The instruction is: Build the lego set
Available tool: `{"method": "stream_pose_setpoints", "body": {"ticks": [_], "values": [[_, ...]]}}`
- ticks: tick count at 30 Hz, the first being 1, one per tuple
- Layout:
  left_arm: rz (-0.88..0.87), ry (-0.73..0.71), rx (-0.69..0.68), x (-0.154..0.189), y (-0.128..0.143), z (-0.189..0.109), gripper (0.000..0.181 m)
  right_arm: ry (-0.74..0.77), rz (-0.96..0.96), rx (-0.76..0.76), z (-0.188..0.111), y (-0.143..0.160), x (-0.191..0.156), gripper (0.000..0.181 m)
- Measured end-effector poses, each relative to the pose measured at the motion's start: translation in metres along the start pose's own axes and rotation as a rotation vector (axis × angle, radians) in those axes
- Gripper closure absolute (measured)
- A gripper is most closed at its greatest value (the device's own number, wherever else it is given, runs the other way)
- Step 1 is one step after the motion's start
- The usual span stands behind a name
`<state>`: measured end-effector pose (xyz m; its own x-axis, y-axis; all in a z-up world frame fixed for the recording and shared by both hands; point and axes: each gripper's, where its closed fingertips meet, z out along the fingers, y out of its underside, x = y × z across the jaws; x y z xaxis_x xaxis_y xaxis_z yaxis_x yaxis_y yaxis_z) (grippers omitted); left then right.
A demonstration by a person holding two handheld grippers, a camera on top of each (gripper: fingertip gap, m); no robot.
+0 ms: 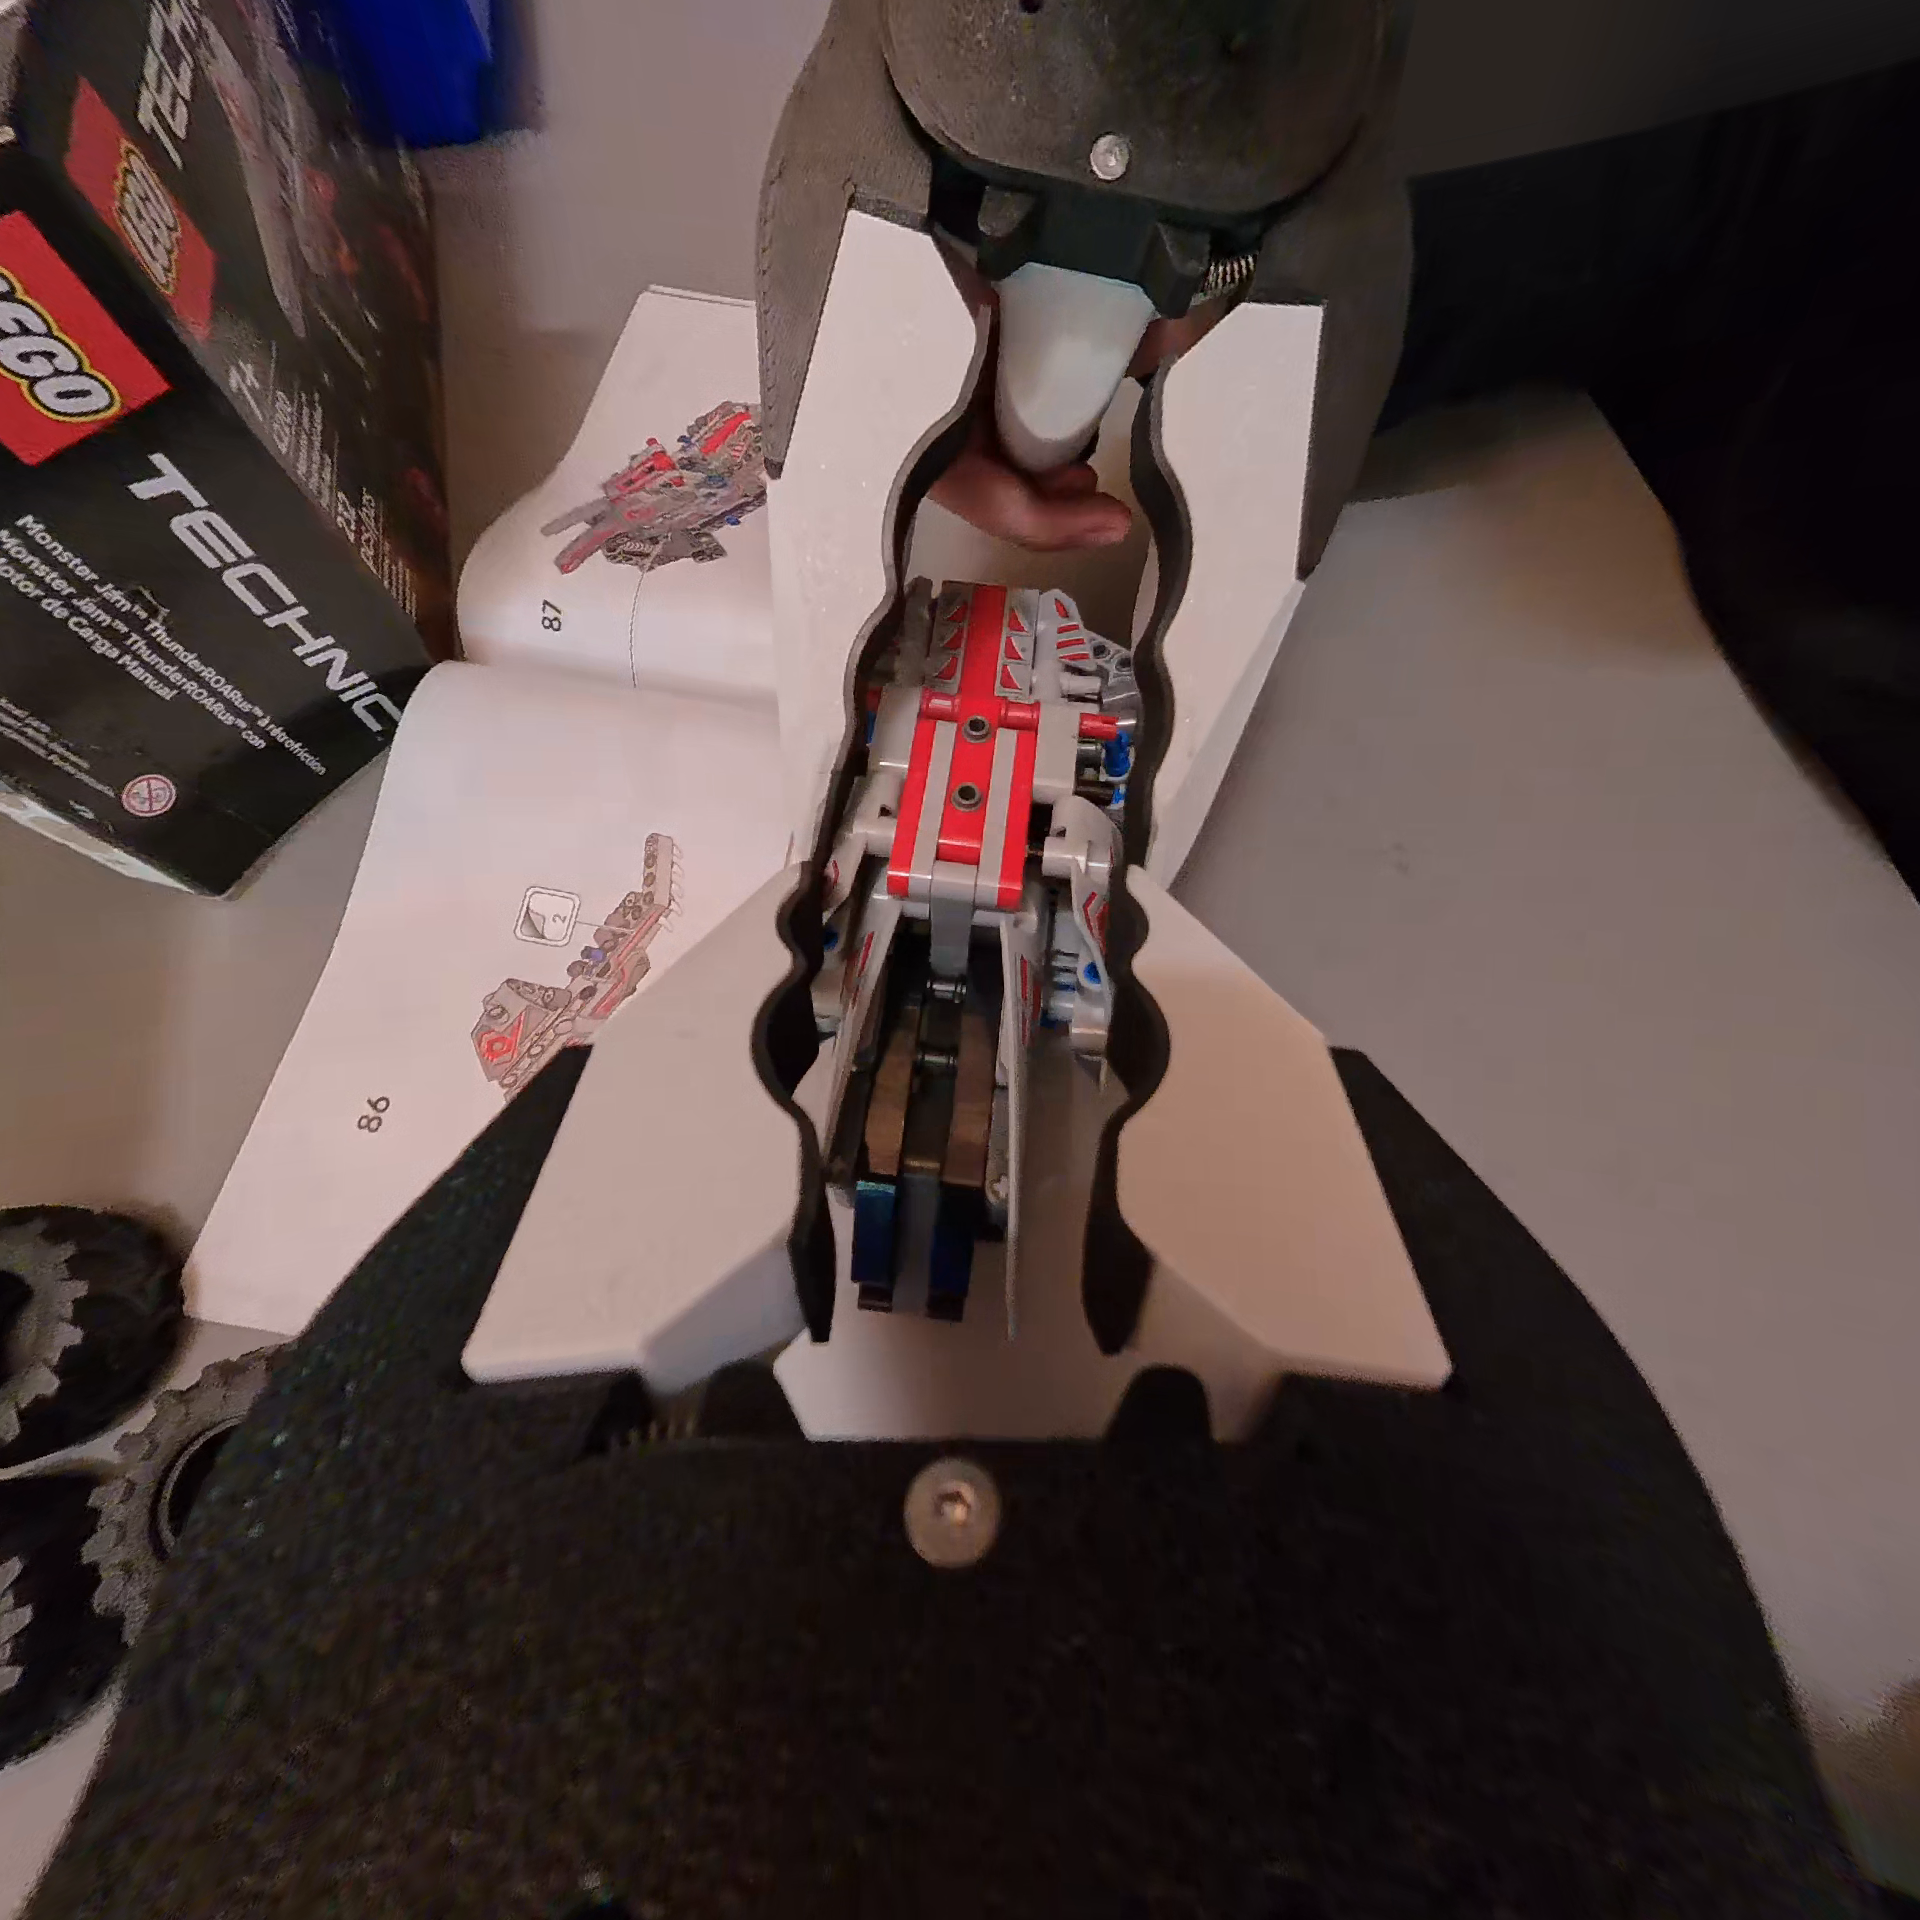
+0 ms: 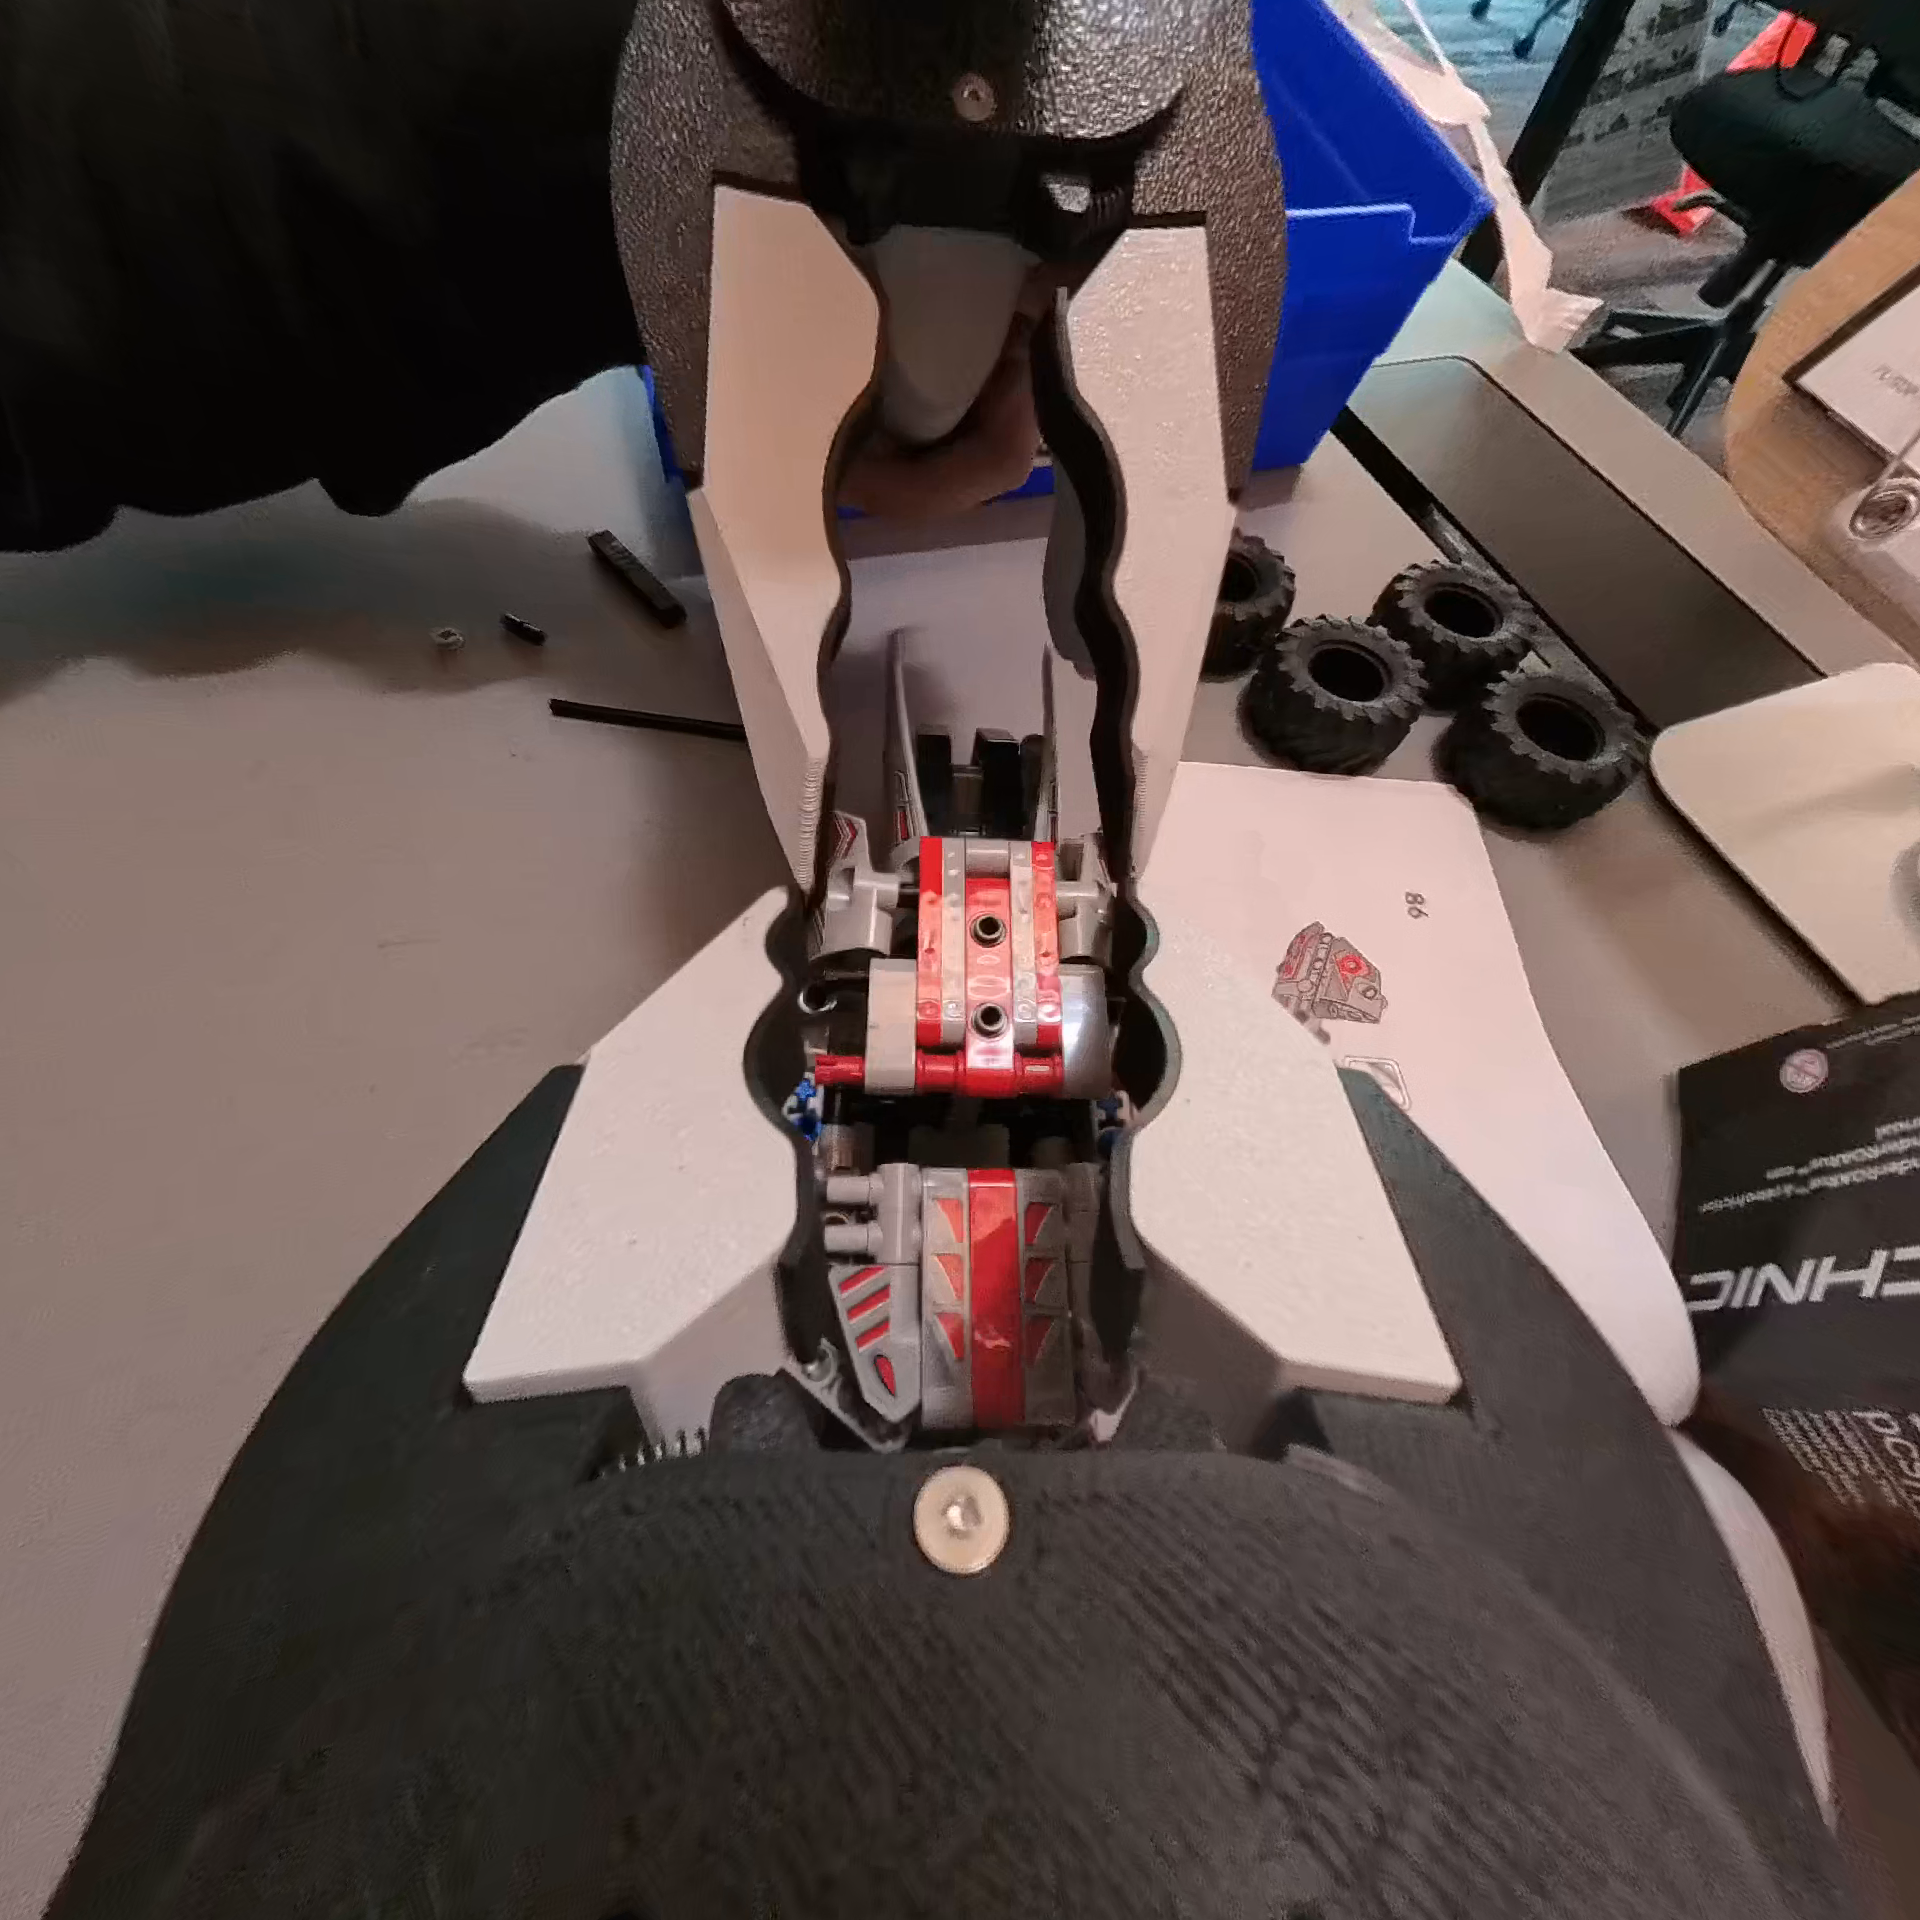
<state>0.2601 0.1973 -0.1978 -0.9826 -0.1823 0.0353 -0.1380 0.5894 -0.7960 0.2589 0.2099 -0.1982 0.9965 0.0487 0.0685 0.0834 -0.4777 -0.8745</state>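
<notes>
**Truck body clamped from both ends**

The red-and-grey truck body (image 1: pixel 971 831) hangs above the bench (image 1: pixel 1507 831), gripped at opposite ends. The left gripper (image 1: pixel 961 1039) has its wavy-edged fingers (image 1: pixel 686 1174) closed narrow on the tapered end with the blue and black beams; the right gripper (image 2: pixel 966 1049) does the same around the striped, toothed end.

It is probably light and rigid overall, yet fragile at its joints: the thin grey side panels and pinned-on pieces could pop off under a squeeze or twist (the glossy stickered faces look slippery too). The sturdier hold is likely across the central beam block, not the panels.

In the left view the open instruction booklet (image 1: pixel 499 935) lies at 9 o'clock, the set's box (image 1: pixel 197 623) at 10 o'clock. In the right view four knobby tyres (image 2: pixel 1335 691) sit at 2 o'clock, loose black pins (image 2: pixel 636 577) at 10 o'clock, a blue bin (image 2: pixel 1351 260) at 1 o'clock.
</notes>
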Motion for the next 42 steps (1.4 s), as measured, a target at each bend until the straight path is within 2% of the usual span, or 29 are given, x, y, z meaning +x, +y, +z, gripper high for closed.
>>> {"method": "stream_pose_setpoints", "body": {"ticks": [7, 8, 11, 12, 15, 19, 25, 36, 40, 42], "values": [[-0.014, -0.007, 0.005, 0.000, -0.001, 0.001, 0.129, 0.001, -0.047, -0.009, -0.002, 0.001, -0.002, 0.118], [-0.012, -0.010, -0.003, 0.000, -0.001, 0.002, 0.129, -0.001, -0.054, -0.001, -0.005, 0.000, -0.003, 0.120], [-0.003, -0.011, -0.017, 0.001, -0.001, 0.002, 0.130, -0.022, -0.010, 0.093, -0.016, -0.014, -0.002, 0.139], [-0.008, -0.010, -0.020, 0.001, -0.001, 0.002, 0.130, -0.030, -0.007, 0.083, -0.016, -0.012, -0.002, 0.138], [-0.015, -0.007, -0.026, 0.000, -0.001, 0.002, 0.130, 0.013, -0.049, -0.003, -0.013, 0.002, 0.005, 0.114], [-0.011, -0.011, -0.028, 0.000, -0.001, 0.002, 0.130, -0.021, -0.050, -0.007, -0.008, 0.003, -0.001, 0.124], [0.019, -0.031, -0.060, 0.000, -0.001, 0.002, 0.130, -0.033, -0.054, -0.008, -0.007, 0.003, 0.000, 0.125], [-0.040, -0.035, -0.066, -0.002, -0.003, 0.002, 0.133, -0.028, -0.036, -0.002, -0.007, 0.002, 0.001, 0.128], [-0.055, -0.026, -0.037, -0.002, -0.004, 0.001, 0.136, -0.019, -0.051, 0.010, -0.010, 0.002, -0.001, 0.127], [-0.044, -0.028, -0.030, -0.001, -0.004, 0.001, 0.136, -0.027, -0.066, 0.014, -0.022, 0.004, -0.006, 0.111]]}}
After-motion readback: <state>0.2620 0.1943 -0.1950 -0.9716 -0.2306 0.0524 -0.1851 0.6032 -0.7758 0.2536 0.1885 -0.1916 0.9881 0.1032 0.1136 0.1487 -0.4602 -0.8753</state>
